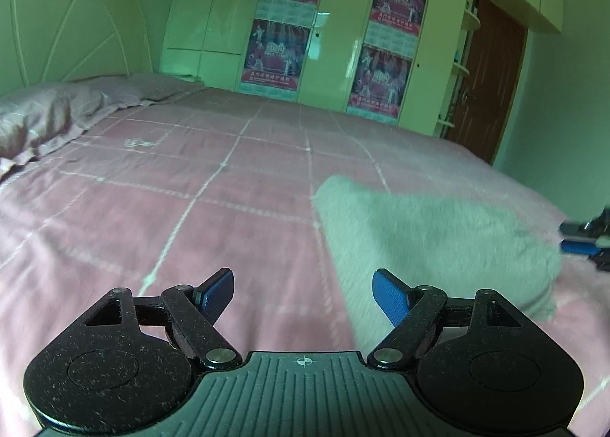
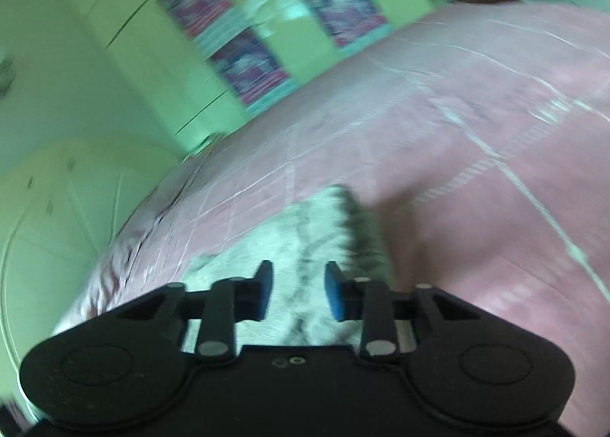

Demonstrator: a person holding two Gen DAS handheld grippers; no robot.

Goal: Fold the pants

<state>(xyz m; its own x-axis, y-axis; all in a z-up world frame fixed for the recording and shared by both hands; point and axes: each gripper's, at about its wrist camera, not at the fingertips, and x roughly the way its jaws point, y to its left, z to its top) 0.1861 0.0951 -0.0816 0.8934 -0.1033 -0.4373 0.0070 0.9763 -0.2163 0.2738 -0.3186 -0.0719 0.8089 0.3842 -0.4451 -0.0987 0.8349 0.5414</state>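
On the pink bed [image 1: 152, 208], pale pants [image 1: 431, 238] lie right of the left gripper [image 1: 303, 294], fingers wide; right gripper [image 2: 298, 294], fingers narrower, empty, is directly above them.

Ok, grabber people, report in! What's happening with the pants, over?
Left gripper open, empty, over pink checked bedspread. Right gripper open, hovering over pale fuzzy pants, not gripping. Pants lie in a bundle. Nothing in the way.
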